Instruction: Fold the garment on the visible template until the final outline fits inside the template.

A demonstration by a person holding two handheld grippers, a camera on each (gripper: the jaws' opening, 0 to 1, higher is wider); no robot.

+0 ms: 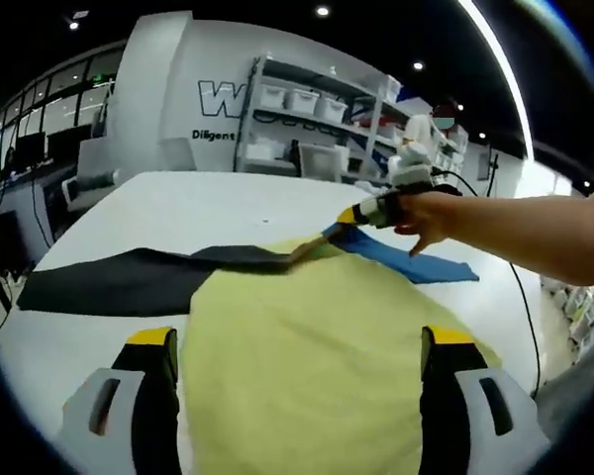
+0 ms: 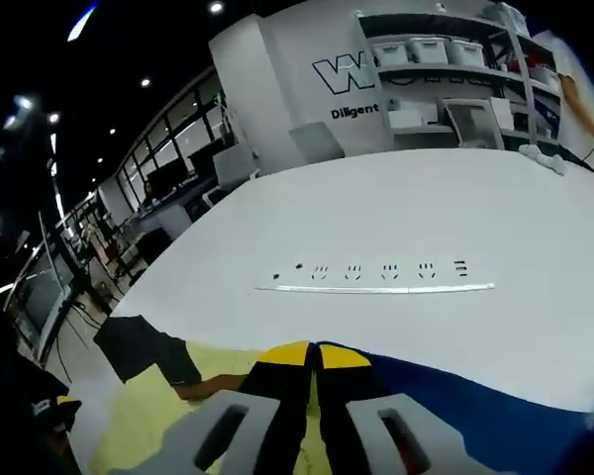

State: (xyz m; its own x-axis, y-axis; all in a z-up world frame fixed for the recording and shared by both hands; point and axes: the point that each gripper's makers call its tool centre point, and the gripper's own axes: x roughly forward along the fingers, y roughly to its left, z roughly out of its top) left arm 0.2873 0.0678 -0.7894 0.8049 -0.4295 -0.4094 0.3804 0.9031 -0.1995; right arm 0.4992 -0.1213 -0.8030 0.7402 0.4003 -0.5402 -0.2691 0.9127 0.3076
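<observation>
Pinching the far edge of the garment (image 1: 307, 356), your right gripper (image 1: 348, 220) is clenched, jaws pressed together where the yellow panel meets the blue sleeve (image 1: 416, 262); from its own view the tips (image 2: 315, 354) meet right on that seam. Your left gripper (image 1: 297, 351) is released, jaws spread wide over the near yellow cloth and holding nothing. The garment lies flat in the middle of the white table (image 1: 208, 203), a black sleeve (image 1: 119, 282) stretched one way, the blue one the other. To fold cleanly, I'd say lift the pinched edge only slightly, carry it toward you in one smooth arc, and bring your left gripper down to pin the near cloth so the body doesn't slide. The template itself I cannot make out from here, so judge the outline once the fold settles. The table carries an inset strip of sockets (image 2: 376, 280); beyond it stand shelves with storage bins (image 1: 307, 104) and a wall bearing lettering.
</observation>
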